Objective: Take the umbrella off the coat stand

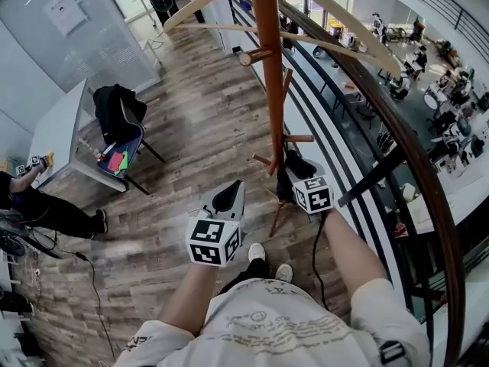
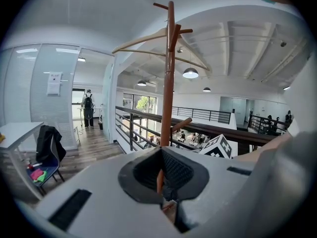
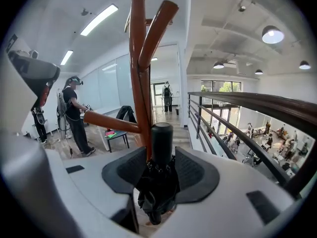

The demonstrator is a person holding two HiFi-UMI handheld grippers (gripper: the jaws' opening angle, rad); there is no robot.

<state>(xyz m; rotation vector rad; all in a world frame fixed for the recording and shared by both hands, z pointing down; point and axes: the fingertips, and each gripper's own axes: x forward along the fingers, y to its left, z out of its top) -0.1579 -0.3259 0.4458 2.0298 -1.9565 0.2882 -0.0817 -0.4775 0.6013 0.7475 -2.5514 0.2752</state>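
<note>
The right hand-held gripper [image 3: 161, 155], jaws spread, brackets the folded black umbrella [image 3: 158, 192] hanging on the coat stand [image 3: 138, 58], ready to grasp it.

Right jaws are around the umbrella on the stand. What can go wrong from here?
1. The right gripper is open, its pads mostly beside the umbrella's loose fabric, below the handle. Closing there may give a slipping grip.
2. The umbrella sits against the stand by a peg. Pulling away could snag it or rock the stand.
3. The railing is close by, so a dropped umbrella might go over.
</note>
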